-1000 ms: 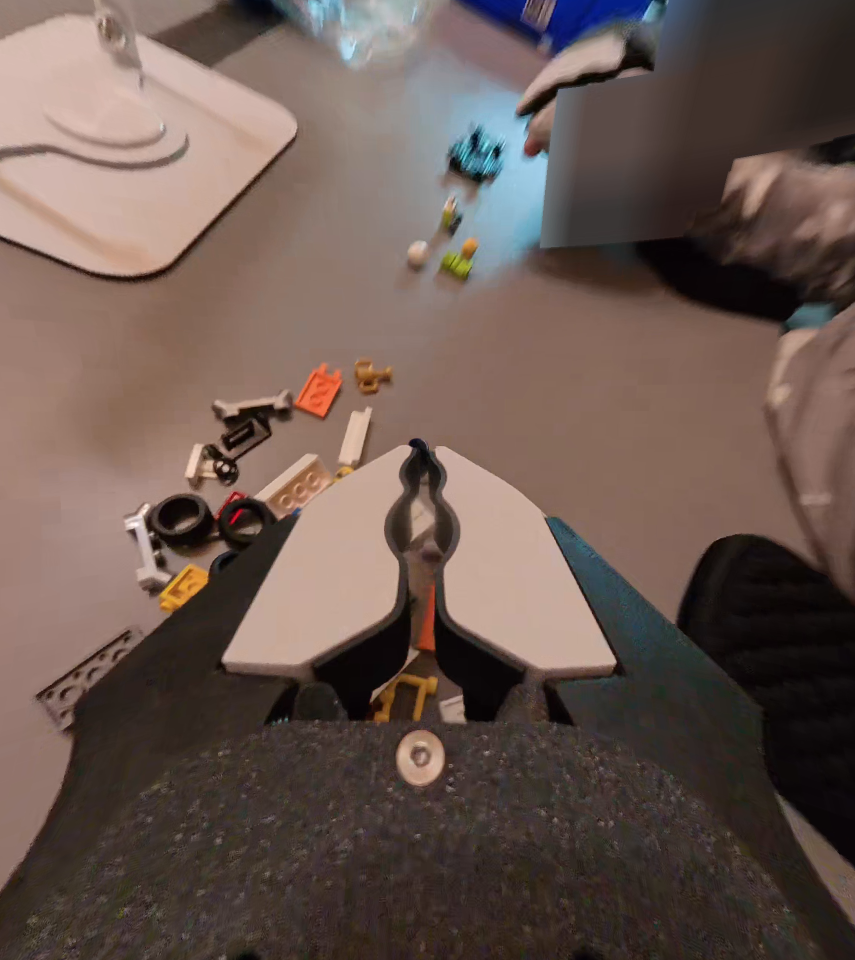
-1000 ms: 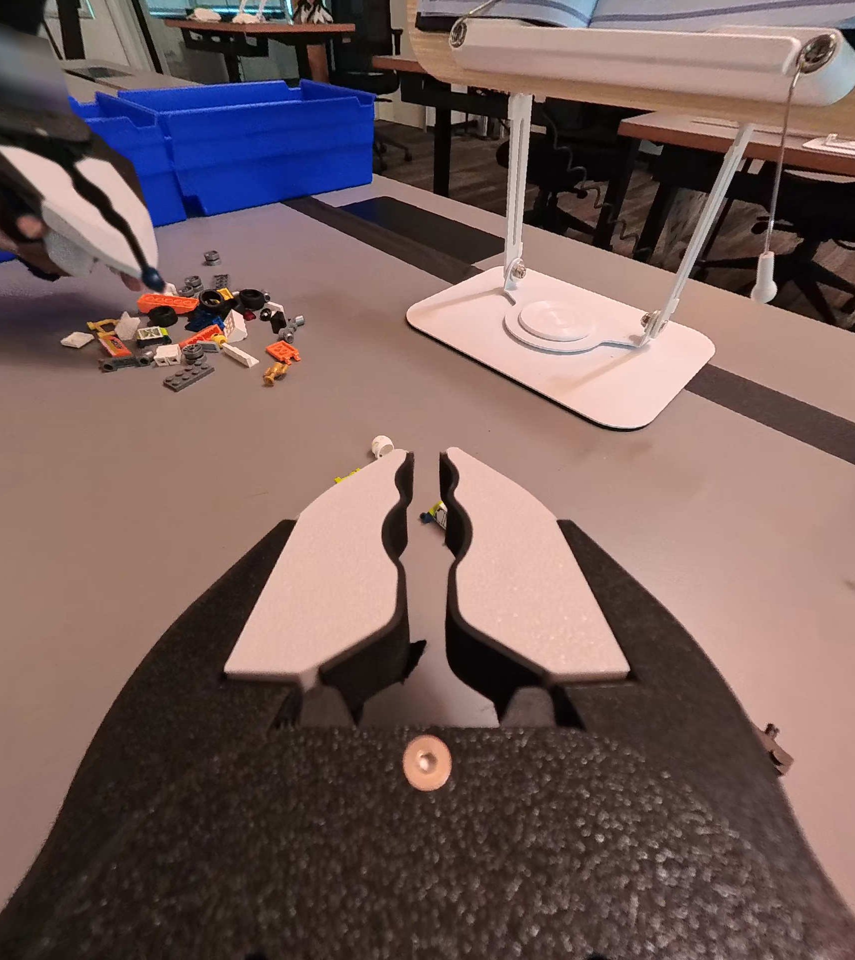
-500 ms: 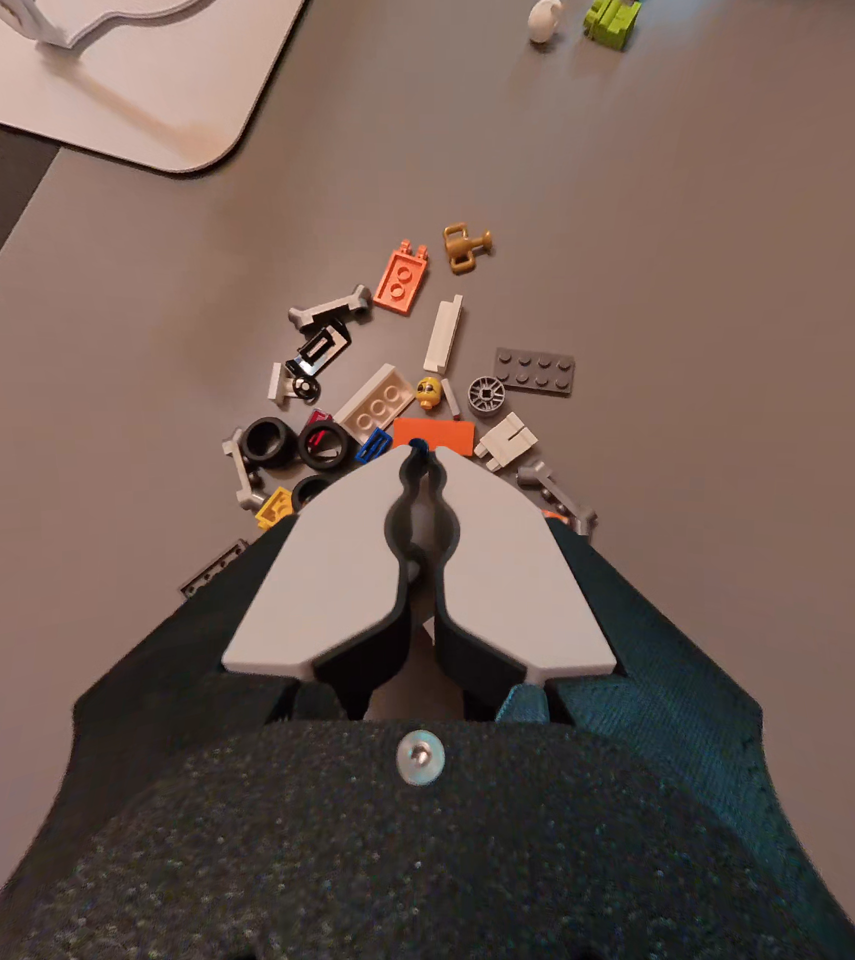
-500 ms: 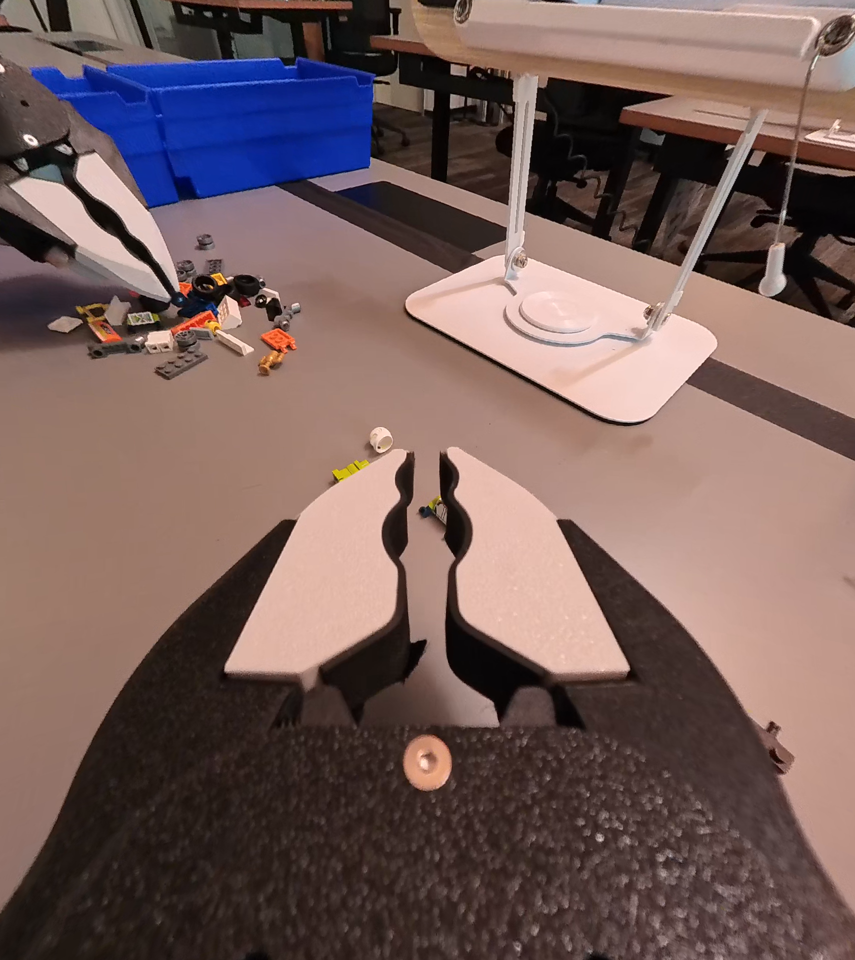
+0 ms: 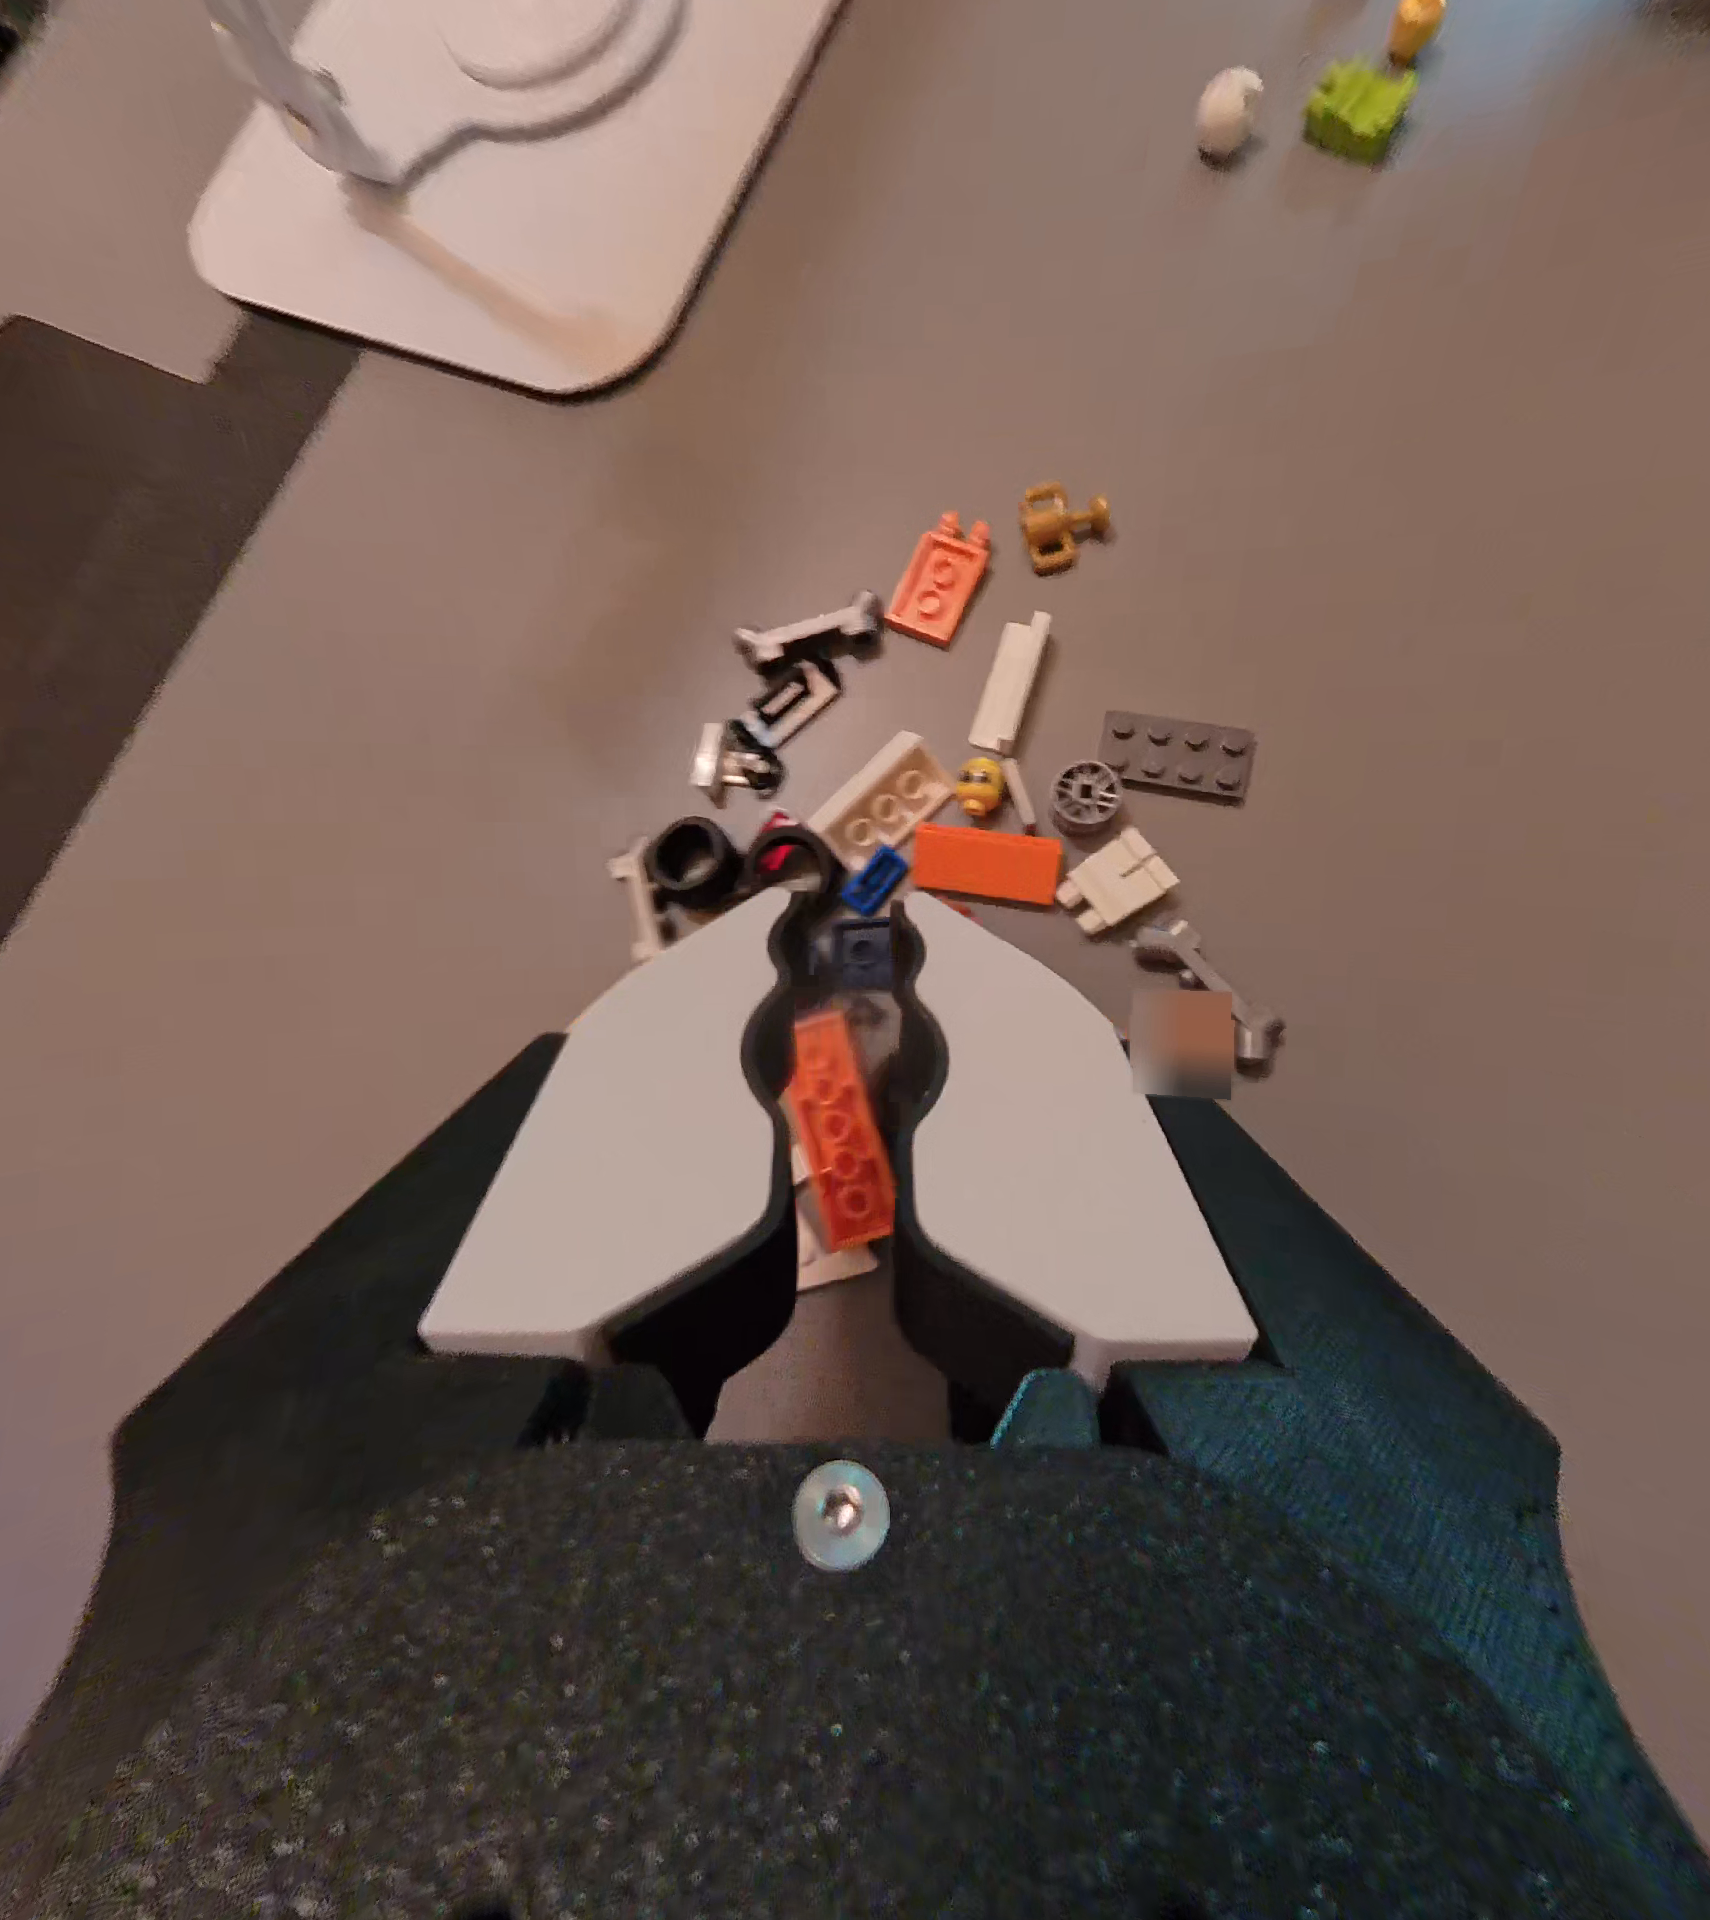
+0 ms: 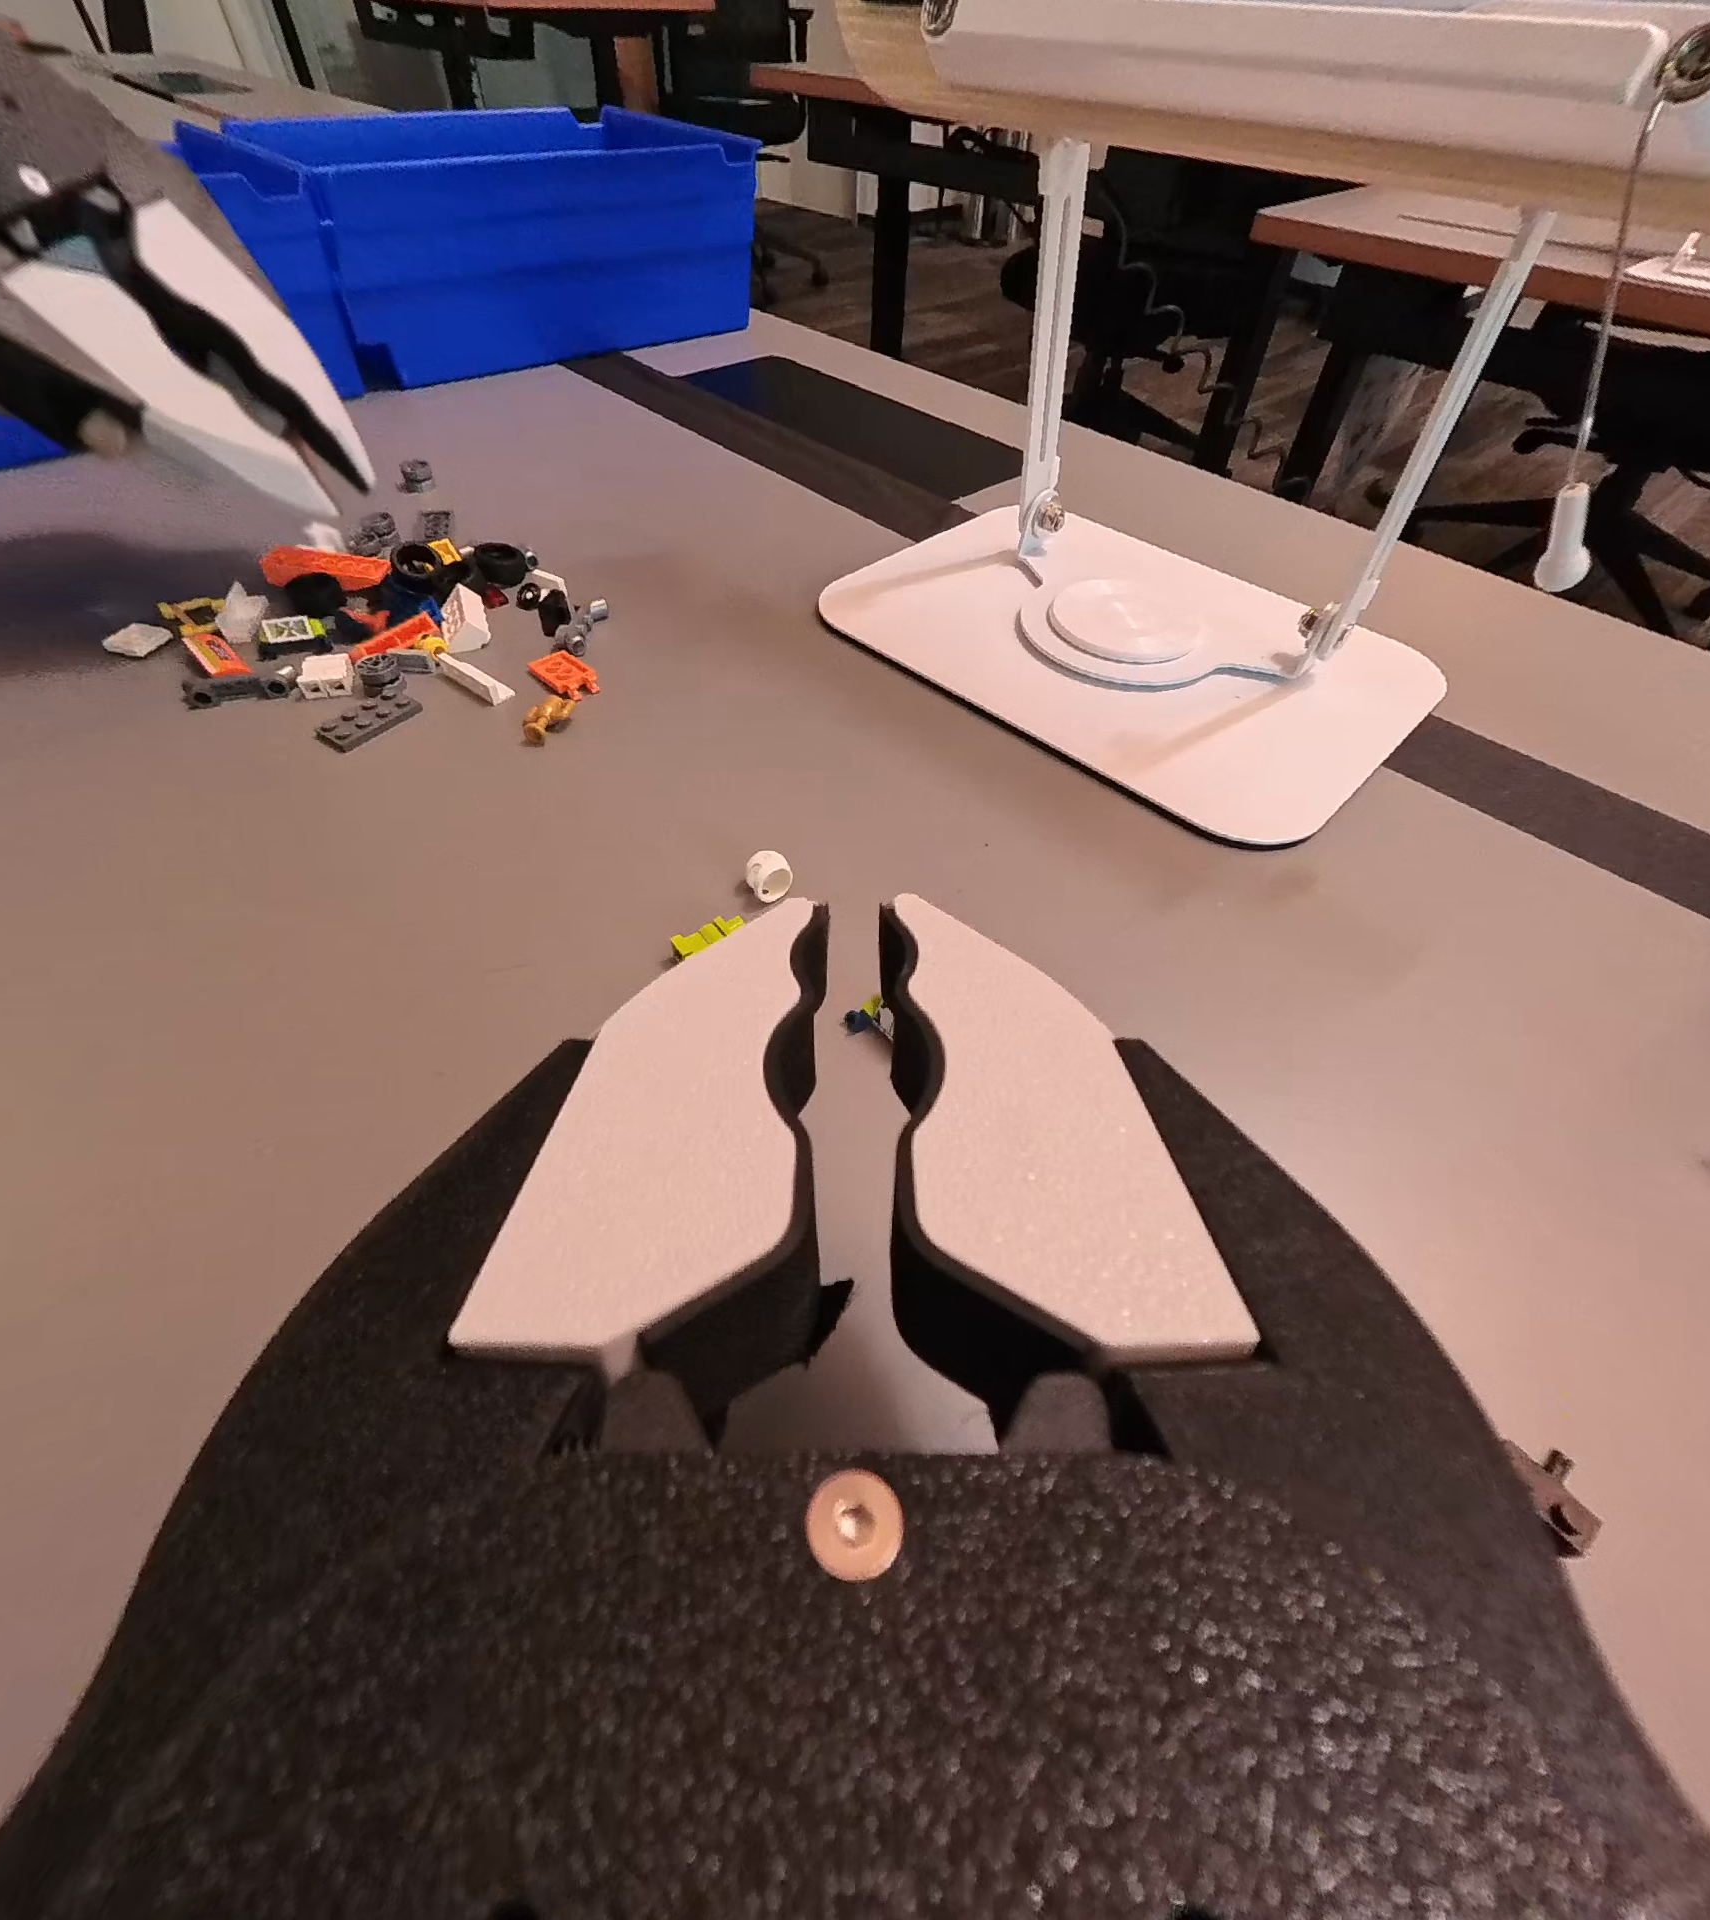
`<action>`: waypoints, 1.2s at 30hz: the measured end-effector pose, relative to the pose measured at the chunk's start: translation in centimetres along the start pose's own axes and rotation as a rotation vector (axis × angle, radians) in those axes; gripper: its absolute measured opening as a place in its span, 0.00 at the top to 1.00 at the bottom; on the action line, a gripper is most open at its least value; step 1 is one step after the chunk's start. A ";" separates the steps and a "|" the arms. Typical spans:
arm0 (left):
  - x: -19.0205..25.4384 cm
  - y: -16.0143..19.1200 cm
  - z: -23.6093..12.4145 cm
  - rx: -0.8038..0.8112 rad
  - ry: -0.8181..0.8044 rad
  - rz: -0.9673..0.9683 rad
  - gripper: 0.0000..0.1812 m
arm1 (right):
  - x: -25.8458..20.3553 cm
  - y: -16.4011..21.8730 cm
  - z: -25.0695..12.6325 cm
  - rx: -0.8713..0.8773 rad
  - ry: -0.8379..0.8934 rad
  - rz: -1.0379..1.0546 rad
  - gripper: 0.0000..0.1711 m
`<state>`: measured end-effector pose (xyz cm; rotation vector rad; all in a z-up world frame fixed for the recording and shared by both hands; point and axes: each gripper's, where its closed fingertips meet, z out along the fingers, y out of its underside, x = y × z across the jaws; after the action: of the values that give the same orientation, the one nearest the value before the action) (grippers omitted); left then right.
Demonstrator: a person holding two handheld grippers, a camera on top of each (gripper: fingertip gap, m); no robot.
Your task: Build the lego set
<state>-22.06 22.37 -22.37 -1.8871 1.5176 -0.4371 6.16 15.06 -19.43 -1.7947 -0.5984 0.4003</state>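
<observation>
Left gripper (image 5: 846, 920) tilted steeply down over the loose lego pile (image 5: 944, 821), jaws slightly apart at the tips, nothing clamped; dark blue piece (image 5: 859, 951) and orange plate (image 5: 840, 1127) show through the gap, lying on the tabletop (image 5: 1350, 582). Right gripper (image 6: 849, 906) held low and near level, jaws narrowly apart, empty. Grey tabletop with a dark strip; white lamp base (image 6: 1183, 675) alongside; blue bins (image 6: 518, 239) at the far edge. Lime piece (image 6: 705, 935) and white round piece (image 6: 768, 873) just ahead of the right gripper.
</observation>
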 end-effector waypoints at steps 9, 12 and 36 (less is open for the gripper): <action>-1.1 2.0 -3.1 -0.051 -0.018 -0.028 0.86 | -0.1 0.3 0.2 -0.011 -0.003 0.001 0.95; 0.4 3.6 -3.4 -0.088 0.026 -0.029 0.85 | -0.1 0.4 0.3 -0.013 -0.002 0.002 0.95; 4.2 5.4 -1.1 -0.073 0.155 0.031 0.99 | -0.1 1.1 0.9 -0.045 0.005 0.002 0.95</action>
<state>-25.59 17.53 -25.83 -1.9200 1.6826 -0.5311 5.79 15.41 -20.77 -1.8392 -0.6067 0.3868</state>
